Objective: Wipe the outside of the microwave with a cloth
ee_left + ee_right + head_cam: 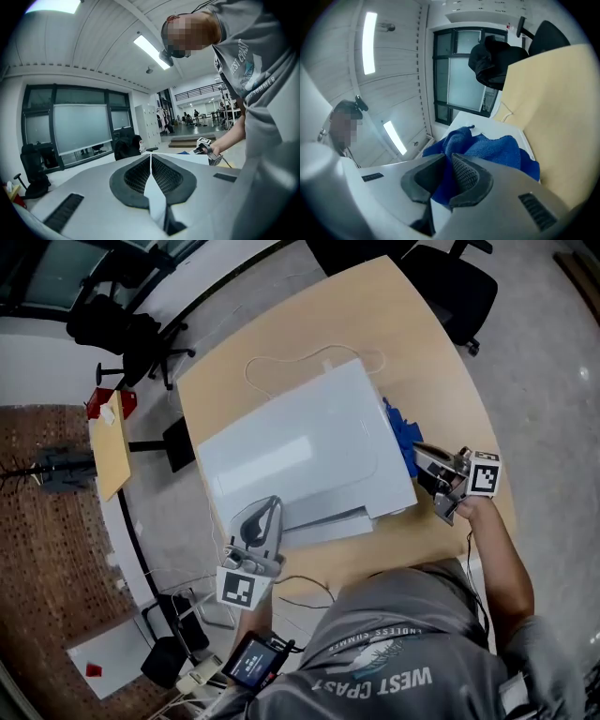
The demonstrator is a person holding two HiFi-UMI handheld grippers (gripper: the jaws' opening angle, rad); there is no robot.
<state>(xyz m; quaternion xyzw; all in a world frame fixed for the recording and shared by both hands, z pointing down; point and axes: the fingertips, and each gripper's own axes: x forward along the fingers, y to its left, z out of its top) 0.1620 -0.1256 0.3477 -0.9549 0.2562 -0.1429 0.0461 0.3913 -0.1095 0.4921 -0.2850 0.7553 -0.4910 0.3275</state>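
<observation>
The white microwave (pixel 300 451) sits on a tan table (pixel 422 343), seen from above. A blue cloth (pixel 400 430) hangs against its right side. My right gripper (pixel 424 463) is beside that side, shut on the blue cloth (pixel 492 147), which bunches between its jaws (pixel 449 161) in the right gripper view; the microwave's white wall (pixel 466 119) shows behind it. My left gripper (pixel 270 507) is at the microwave's front left corner, jaws shut with nothing between them (pixel 151 158). In the left gripper view, the right gripper (pixel 206 149) shows past the microwave's top (pixel 187 157).
A white power cord (pixel 281 360) loops on the table behind the microwave. Black office chairs stand at the far right (pixel 455 282) and far left (pixel 122 334). A brown board (pixel 112 446) leans left of the table. The table's near edge is by the person's body.
</observation>
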